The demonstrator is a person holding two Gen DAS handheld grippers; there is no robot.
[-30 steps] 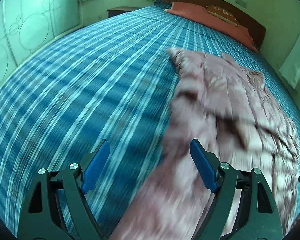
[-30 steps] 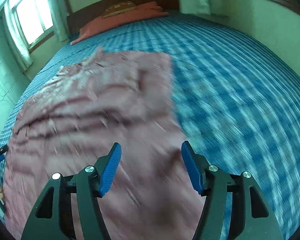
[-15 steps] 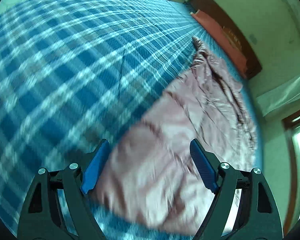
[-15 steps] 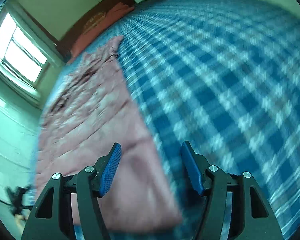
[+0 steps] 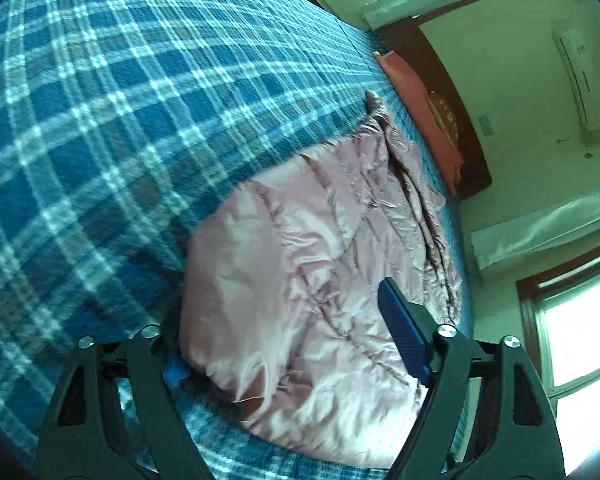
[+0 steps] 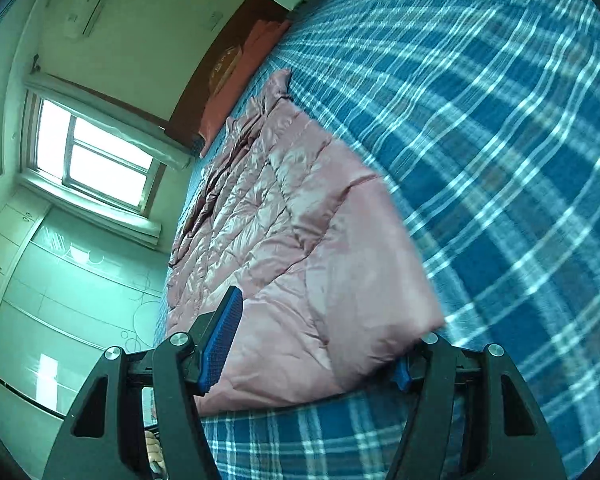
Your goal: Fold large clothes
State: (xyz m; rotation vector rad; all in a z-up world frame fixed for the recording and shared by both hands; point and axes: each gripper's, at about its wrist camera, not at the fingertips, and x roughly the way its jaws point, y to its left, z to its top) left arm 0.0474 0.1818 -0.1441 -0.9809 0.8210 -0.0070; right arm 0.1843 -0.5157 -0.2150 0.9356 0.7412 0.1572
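— Any label or writing readable?
— None on the pink quilted coat (image 5: 300,264), which lies on the plaid bed (image 5: 100,120).
— The tongs?
— Left tongs (image 5: 296,344) are closing around the coat's near corner; right tongs (image 6: 312,344) straddle the other corner, gaping. Since a second ago both views have rolled and sharpened.

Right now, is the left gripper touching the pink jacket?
Touching: in the left wrist view, the left gripper straddles the pink jacket, whose corner covers one closing finger.
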